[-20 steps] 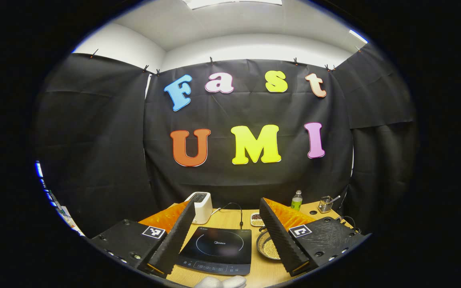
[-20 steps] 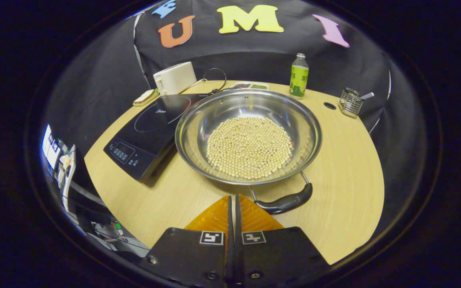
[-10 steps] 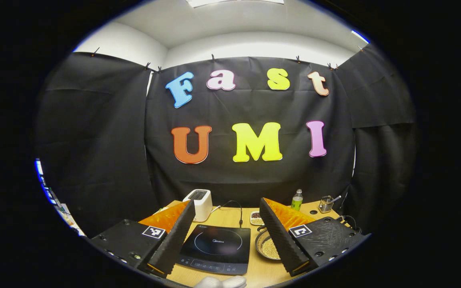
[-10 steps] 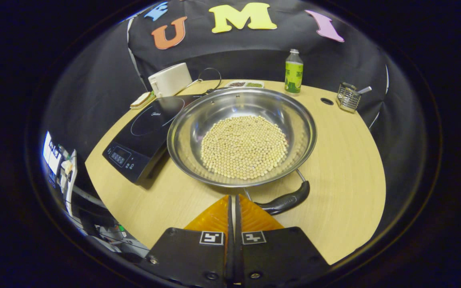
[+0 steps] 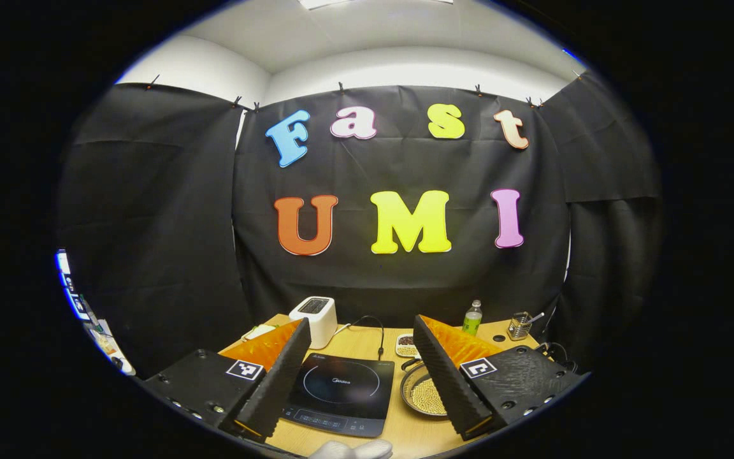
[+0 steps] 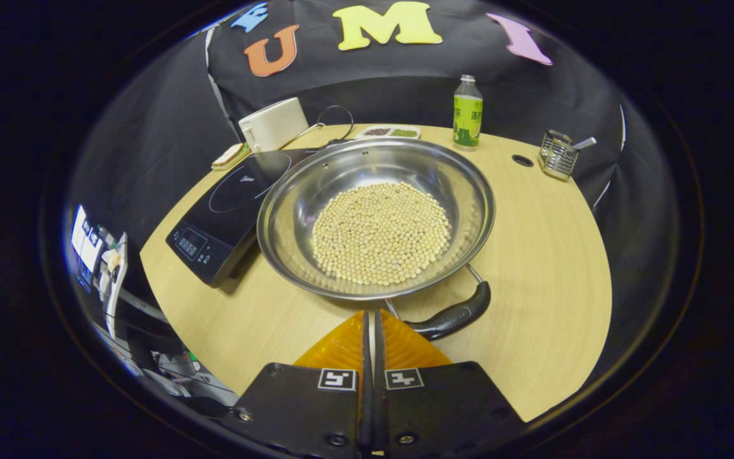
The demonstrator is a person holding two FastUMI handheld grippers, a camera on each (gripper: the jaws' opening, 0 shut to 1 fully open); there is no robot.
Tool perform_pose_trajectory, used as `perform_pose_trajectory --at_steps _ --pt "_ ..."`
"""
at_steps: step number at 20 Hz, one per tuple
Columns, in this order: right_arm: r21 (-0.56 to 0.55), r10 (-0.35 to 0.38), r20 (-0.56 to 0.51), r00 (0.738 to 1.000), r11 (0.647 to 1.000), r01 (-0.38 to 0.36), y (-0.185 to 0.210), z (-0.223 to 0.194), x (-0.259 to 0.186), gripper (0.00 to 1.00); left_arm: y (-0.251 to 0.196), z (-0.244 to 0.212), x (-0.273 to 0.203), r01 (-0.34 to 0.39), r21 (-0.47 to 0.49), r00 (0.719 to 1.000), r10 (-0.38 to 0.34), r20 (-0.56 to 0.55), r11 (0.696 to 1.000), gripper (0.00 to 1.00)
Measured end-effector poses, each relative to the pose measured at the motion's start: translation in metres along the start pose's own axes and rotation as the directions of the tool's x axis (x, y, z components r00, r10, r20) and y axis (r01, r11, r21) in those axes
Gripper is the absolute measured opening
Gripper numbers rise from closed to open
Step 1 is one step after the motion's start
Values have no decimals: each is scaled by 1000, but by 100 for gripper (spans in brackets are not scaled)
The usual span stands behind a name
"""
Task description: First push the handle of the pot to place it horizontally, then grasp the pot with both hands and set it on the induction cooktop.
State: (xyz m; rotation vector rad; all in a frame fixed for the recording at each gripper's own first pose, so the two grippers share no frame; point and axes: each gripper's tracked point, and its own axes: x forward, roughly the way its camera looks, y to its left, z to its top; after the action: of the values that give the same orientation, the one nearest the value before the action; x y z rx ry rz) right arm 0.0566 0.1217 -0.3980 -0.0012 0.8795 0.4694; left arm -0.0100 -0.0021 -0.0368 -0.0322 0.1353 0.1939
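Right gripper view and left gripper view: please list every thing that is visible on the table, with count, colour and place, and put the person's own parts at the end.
Pot: one, silver metal, table centre, right of the cooktop.
Beans: many, pale yellow, inside the pot.
Pot handle: one, black, near edge of the pot.
Induction cooktop: one, black, left of the pot.
Toaster: one, white, back left.
Bread slice: one, pale, beside the toaster.
Divided dish: one, white, behind the pot.
Bottle: one, green label, back.
Wire holder: one, metal, back right.
Table: one, light wood.
Left gripper: open, above the cooktop.
Right gripper: shut, just before the pot handle.
Gloved hand: white, bottom edge of the left gripper view.
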Motion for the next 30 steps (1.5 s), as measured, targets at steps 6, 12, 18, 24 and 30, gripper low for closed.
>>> perform_pose_trajectory --at_steps 6,12,18,24,30 --pt "-32 9 -14 1000 999 -10 -27 3 -2 4 -7 0 0 -53 -9 999 53 -6 999 96" --pt "-107 16 -30 999 994 -19 -56 7 -4 0 -17 -1 -5 -116 -13 993 116 -17 993 96" --pt "-191 53 -55 997 980 -63 -80 13 -3 4 -25 -1 -15 -168 -8 986 168 -17 986 96" --pt "-255 86 -53 995 962 -97 -106 27 3 4 -25 -8 -24 -227 -14 974 226 -28 974 96" --pt "-335 89 -47 995 937 -100 -130 40 10 4 -28 -13 -25 -254 2 966 254 -37 967 96"
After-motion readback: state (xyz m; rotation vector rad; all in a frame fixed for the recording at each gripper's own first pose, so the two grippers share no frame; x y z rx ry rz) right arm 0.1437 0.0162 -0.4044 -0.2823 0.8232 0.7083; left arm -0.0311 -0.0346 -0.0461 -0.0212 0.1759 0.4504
